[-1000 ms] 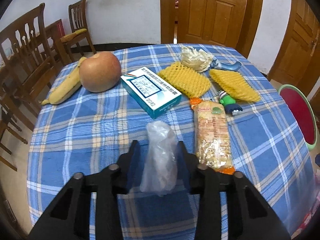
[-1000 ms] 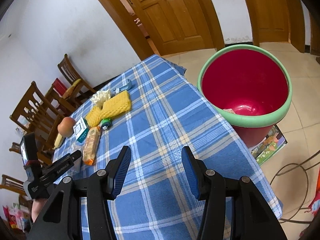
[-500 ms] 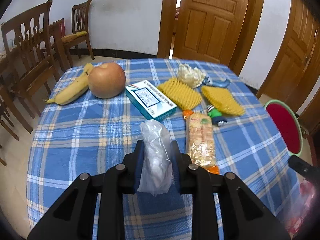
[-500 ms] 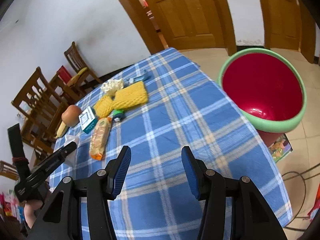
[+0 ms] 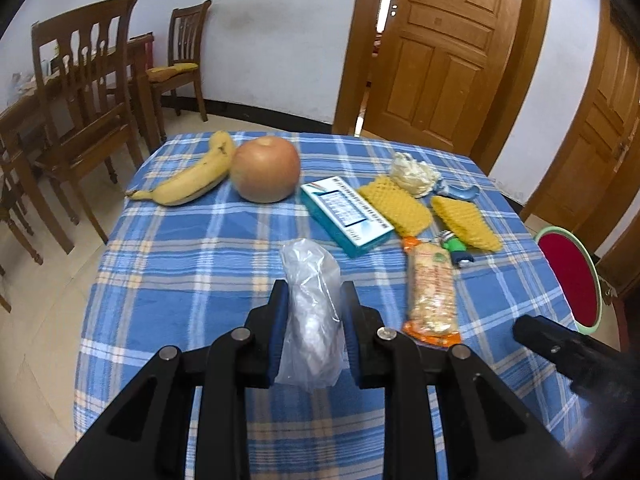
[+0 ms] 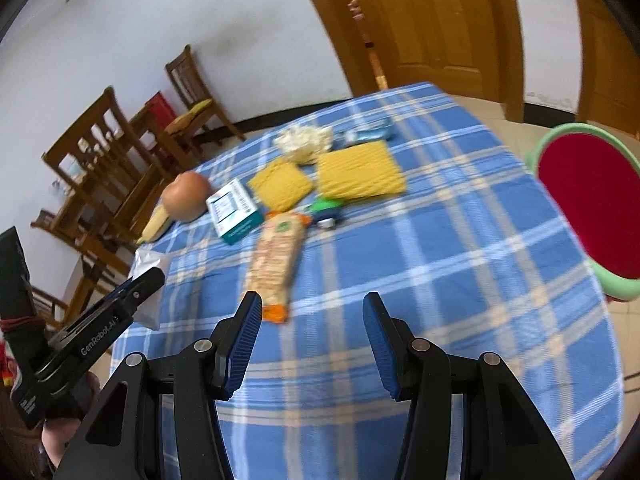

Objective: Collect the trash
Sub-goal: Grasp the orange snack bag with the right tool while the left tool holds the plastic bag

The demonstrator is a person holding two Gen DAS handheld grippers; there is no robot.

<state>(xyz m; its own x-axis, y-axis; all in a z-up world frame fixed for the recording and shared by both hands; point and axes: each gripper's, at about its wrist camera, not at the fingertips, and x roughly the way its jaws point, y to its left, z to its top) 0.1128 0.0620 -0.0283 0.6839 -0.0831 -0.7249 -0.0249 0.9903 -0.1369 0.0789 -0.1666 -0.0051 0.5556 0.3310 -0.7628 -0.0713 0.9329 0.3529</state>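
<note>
Crumpled clear plastic bag (image 5: 314, 312) sits clamped between the pads of the left gripper (image 5: 314, 308), held above the near part of the blue plaid tablecloth (image 5: 200, 264). Bag stands roughly upright, its top bulging above the fingertips, its lower end hanging below them. In the right wrist view the same bag shows as a pale crinkled mass at the tip of the left gripper, over the table's left edge.

Just right of the bag on the cloth: an orange-ended snack packet (image 5: 432, 288), lying lengthwise. Beyond it, a small green and blue toy (image 5: 456, 248), two yellow foam fruit nets (image 5: 396, 204), a white crumpled wad (image 5: 412, 170) and a pale blue object behind it, too blurred to name. A teal and white carton (image 5: 346, 214) lies centre; farther left an apple (image 5: 266, 170) touches a banana (image 5: 188, 182).

Right gripper (image 6: 312, 344) hovers over the near cloth, jaws apart, nothing between them. A red bin with green rim (image 6: 592, 204) stands off the table's right side. Wooden chairs (image 5: 84, 92) stand along the left wall.
</note>
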